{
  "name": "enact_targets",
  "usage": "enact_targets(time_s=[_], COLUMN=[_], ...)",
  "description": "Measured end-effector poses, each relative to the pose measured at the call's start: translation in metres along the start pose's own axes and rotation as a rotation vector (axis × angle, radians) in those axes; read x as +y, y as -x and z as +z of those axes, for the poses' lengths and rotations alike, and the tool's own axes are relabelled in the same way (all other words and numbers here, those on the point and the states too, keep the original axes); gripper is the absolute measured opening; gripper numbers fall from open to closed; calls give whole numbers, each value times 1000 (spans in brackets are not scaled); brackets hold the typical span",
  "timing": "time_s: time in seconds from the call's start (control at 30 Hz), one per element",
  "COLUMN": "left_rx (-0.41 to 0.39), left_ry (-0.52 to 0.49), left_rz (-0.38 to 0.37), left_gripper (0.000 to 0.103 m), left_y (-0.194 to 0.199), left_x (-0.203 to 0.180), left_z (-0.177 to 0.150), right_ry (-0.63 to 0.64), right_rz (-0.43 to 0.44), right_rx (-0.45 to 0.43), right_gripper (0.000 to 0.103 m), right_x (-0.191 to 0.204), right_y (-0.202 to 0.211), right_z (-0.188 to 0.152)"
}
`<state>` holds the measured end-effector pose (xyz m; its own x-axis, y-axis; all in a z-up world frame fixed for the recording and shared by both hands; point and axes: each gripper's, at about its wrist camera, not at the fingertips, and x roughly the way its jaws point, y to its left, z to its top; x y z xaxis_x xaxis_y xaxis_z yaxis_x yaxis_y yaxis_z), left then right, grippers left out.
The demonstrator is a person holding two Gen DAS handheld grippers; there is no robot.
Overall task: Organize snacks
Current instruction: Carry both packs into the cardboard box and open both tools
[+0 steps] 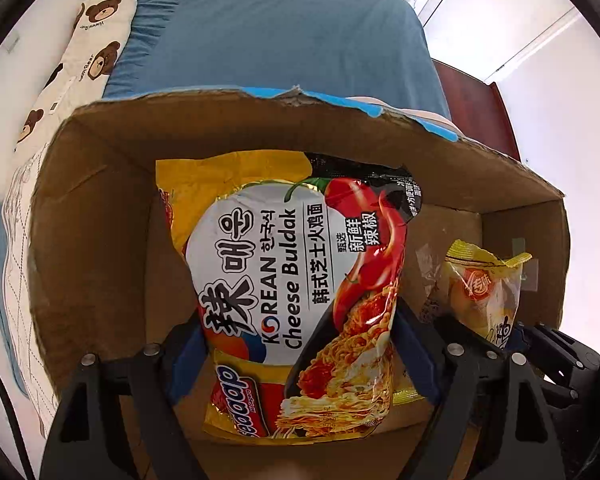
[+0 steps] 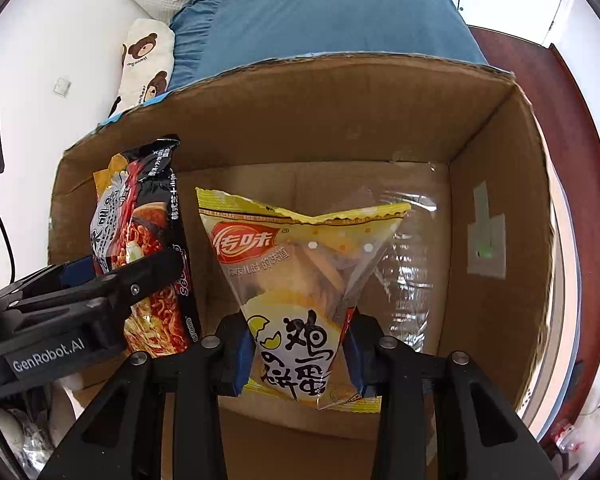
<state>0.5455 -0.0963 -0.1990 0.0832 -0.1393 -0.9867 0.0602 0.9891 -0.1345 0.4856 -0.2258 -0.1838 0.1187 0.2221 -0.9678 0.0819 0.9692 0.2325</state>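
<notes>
My left gripper [image 1: 300,352] is shut on a yellow and black packet of cheese buldak noodles [image 1: 296,280], which hangs over the open cardboard box [image 1: 100,208]. The same noodle packet [image 2: 148,248] shows edge-on at the left of the right wrist view, clamped by the left gripper's black fingers [image 2: 140,276]. My right gripper [image 2: 298,350] is shut on a yellow egg-biscuit bag [image 2: 296,280], pinched at its lower end, also inside the box's mouth [image 2: 500,208]. In the left wrist view that biscuit bag [image 1: 484,284] sits at the right.
The box stands against a bed with a blue sheet [image 1: 280,32] and a bear-print pillow [image 1: 96,36]. A strip of clear tape [image 2: 412,264] glints on the box floor. A dark red wooden board [image 2: 572,152] runs along the right.
</notes>
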Motion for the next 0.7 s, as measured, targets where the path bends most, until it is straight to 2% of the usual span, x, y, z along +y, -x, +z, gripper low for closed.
enact_targets(time_s=[0.1,0.13,0.17,0.2,0.23,0.47,0.7], left_rx=[19,19,19,17,11,-26,-104], left_ry=[-8,-7,-7,-5,-3,3,33], left_rz=[6,8,12,14,13,14,28], left_gripper=[83,84,86,87,88,88,88], left_y=[-8,-9,-9,-8,-6,16,47], left_x=[3,3,3,1,2,9,21], left_z=[7,7,7,7,5,-9,-44], right_ry=[19,26,35,39,44,50,33], right_rz=[-7,-13,-31,-50,-53,-86,-95], right_rx=[32,40,49,55,55,30,-30], right_gripper=[41,51,74,84,88,88,88], right_x=[2,3,7,9,10,10,16], right_y=[-11,-11,-11,-11,-10,0,31], right_z=[9,9,10,13,13,1,-32])
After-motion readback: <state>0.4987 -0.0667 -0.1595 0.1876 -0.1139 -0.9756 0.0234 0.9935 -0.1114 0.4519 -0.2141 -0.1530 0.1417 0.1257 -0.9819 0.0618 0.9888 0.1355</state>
